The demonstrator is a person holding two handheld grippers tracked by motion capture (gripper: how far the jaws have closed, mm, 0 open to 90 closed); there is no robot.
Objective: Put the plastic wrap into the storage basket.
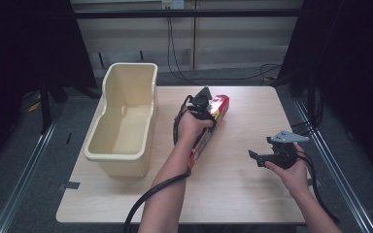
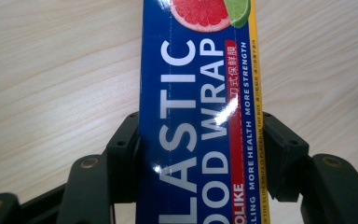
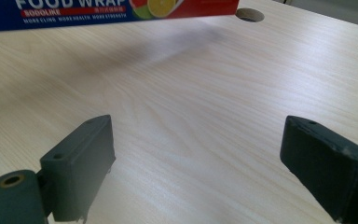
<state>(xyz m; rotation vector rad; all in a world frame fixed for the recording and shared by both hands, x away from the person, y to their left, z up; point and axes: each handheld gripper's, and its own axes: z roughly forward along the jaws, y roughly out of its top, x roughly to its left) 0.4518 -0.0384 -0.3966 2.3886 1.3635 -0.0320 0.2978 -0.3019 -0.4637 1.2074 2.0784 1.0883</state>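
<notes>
Table (image 1: pixel 252 194) bears empty cream tub (image 1: pixel 121 121) beside plastic-wrap box (image 1: pixel 212 121).

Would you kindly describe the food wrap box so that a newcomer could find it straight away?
Start at the pale wooden table and find the cream plastic tub on its left side. Just right of the tub lies a long, narrow blue and red cardboard box, between the jaws of the left hand-held gripper. It alone bears the white words PLASTIC FOOD WRAP and citrus pictures.

High view: overhead, facing forward across tabletop (image 1: pixel 243 184). Both gripper views sit low and close; all three share the plastic wrap box (image 2: pixel 200 116).
</notes>
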